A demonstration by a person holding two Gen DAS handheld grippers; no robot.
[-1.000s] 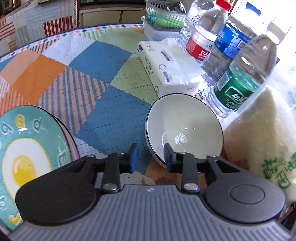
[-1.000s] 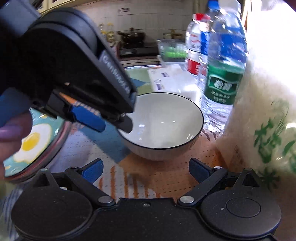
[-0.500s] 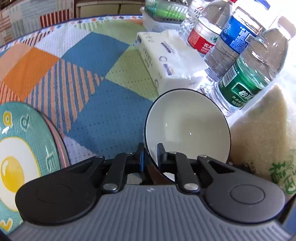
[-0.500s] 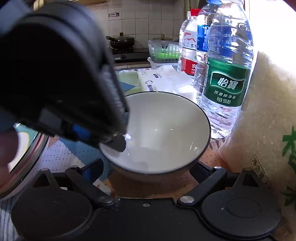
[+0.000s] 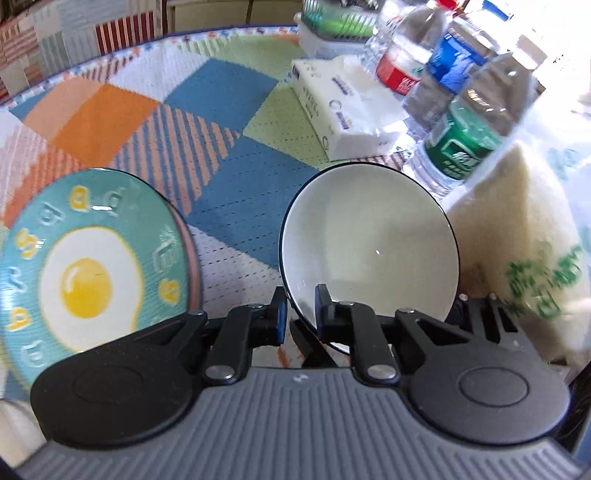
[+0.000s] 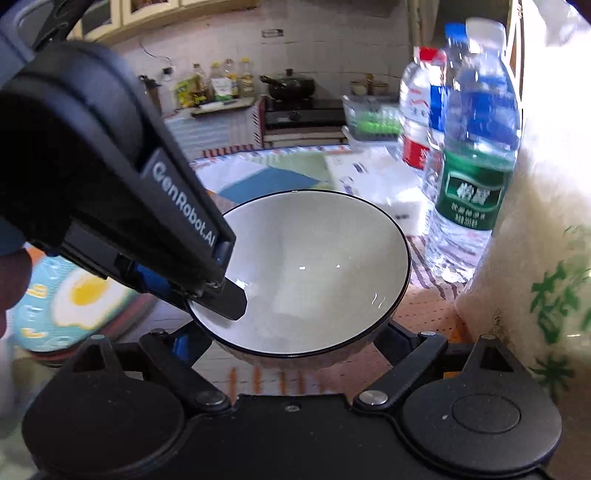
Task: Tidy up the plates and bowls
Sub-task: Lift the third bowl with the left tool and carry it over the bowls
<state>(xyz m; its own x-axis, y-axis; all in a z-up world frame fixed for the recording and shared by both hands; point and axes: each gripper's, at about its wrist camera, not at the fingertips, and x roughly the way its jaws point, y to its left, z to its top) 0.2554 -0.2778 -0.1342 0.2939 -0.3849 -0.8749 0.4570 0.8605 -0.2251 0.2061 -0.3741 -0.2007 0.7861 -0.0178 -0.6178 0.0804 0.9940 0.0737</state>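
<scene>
A white bowl with a dark rim (image 5: 369, 251) is clamped at its near rim by my left gripper (image 5: 299, 314), which holds it tilted above the tablecloth. In the right wrist view the bowl (image 6: 317, 266) sits between the spread fingers of my right gripper (image 6: 291, 339), whose jaws stand wide on either side of it, and the left gripper (image 6: 207, 284) pinches its left rim. A teal plate with a fried-egg picture (image 5: 88, 273) lies to the left on another plate; it also shows in the right wrist view (image 6: 74, 299).
Water bottles (image 5: 472, 122) stand right of the bowl, with a tissue pack (image 5: 340, 107) and a green basket (image 5: 332, 22) behind. A bag of rice (image 5: 532, 266) stands at the right, close to the bowl. The patterned tablecloth (image 5: 229, 147) stretches to the far left.
My left gripper closed on the bowl's rim and lifted and tilted it. The right gripper came in under the bowl, fingers still spread. The egg plate shows more fully at the left.
</scene>
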